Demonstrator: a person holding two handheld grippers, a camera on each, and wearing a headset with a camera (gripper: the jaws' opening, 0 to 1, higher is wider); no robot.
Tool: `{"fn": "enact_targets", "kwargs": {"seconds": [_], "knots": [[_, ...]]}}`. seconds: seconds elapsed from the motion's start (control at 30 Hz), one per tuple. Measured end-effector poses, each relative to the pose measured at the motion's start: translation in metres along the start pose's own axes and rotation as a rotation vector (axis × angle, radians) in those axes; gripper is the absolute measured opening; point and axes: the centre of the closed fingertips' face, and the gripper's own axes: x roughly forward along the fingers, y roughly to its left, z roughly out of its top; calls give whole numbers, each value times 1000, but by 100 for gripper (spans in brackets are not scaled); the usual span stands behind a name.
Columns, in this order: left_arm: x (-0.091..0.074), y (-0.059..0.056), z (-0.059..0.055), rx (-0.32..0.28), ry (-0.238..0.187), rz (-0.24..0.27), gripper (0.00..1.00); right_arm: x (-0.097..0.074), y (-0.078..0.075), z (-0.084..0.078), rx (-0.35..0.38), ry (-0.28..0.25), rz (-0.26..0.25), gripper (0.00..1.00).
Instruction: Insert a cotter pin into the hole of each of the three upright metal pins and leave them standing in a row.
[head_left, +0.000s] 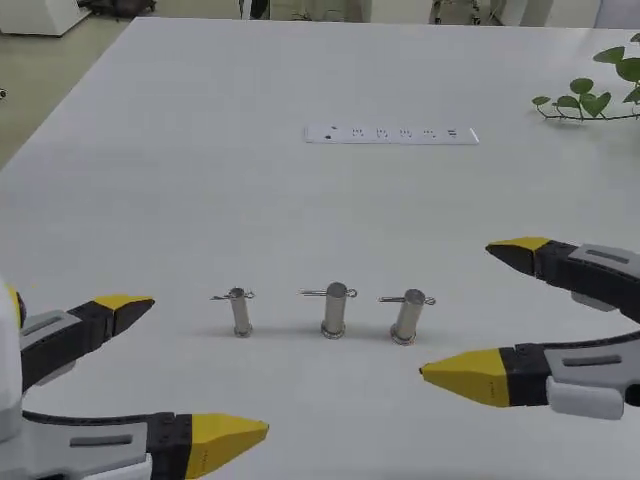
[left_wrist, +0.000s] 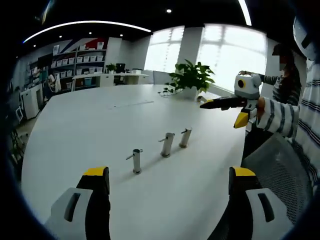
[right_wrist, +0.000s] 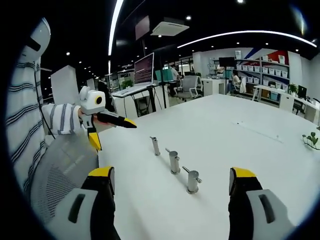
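- While the three metal pins stand upright in a row on the white table, a cotter pin is seen passed through the top of each one (its ends poke out sideways).
- The left gripper is held wide open, left of the row and nearer the person, with nothing between its jaws.
- The right gripper is likewise spread and empty, just beside the rightmost pin but apart from it.
- A power strip is laid flat farther back.
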Motion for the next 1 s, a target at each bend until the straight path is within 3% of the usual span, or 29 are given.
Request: {"fn": "enact_targets", "kwargs": {"seconds": [1.0], "knots": [[-13, 4, 1, -69, -2, 29, 98, -37, 1, -19, 230, -45, -160, 98]]}}
